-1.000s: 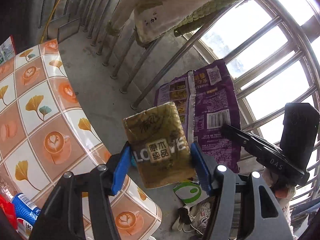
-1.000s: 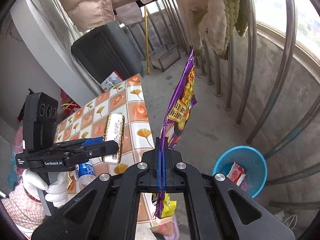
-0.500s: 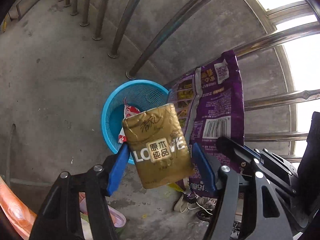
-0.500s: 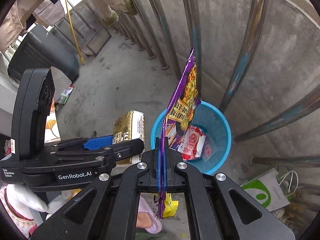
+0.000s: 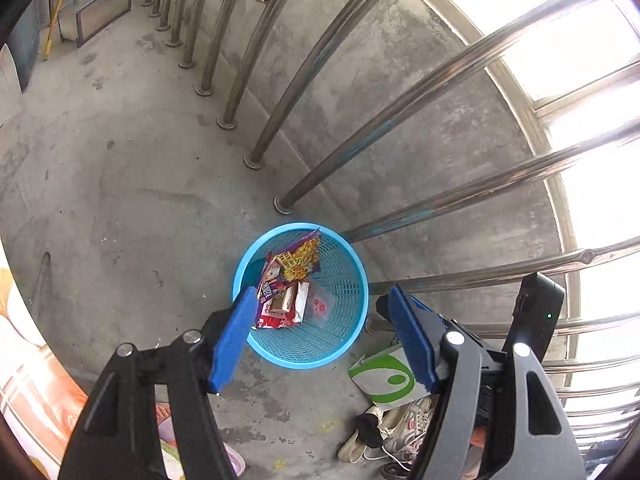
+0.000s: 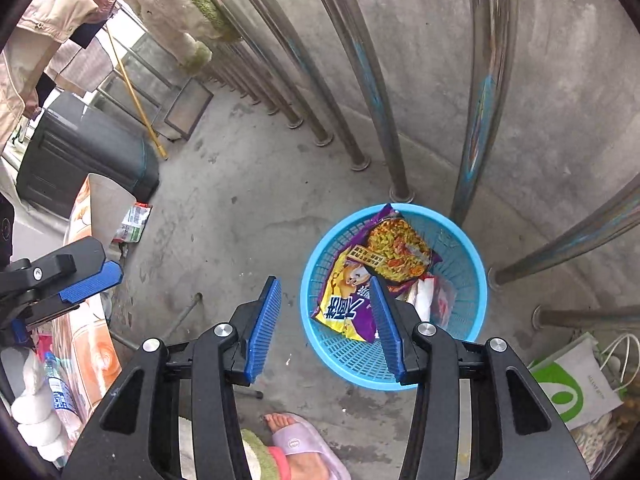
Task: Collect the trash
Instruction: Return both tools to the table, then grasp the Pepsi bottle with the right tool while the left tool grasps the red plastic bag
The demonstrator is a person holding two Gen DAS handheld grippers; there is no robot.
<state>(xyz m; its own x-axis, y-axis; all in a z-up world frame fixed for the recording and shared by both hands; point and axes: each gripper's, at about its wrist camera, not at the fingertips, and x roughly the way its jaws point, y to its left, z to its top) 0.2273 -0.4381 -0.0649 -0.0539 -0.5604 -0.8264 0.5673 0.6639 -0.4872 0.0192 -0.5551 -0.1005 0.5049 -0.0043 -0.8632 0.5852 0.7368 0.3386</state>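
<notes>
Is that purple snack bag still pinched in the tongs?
No, the purple snack bag lies inside the blue basket, and the right tongs are opening with nothing between them.

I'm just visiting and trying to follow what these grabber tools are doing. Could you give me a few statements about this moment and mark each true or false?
1. The purple snack bag lies inside the round blue plastic mesh basket. True.
2. The right gripper clamps the purple bag. False: its jaws are opening, with nothing between them.
3. The left gripper holds a gold packet. False: its jaws are apart and empty above the basket.
4. The basket stands on the grey concrete floor near the metal railing bars. True.
5. The basket lies tipped over. False: it stands upright.
</notes>
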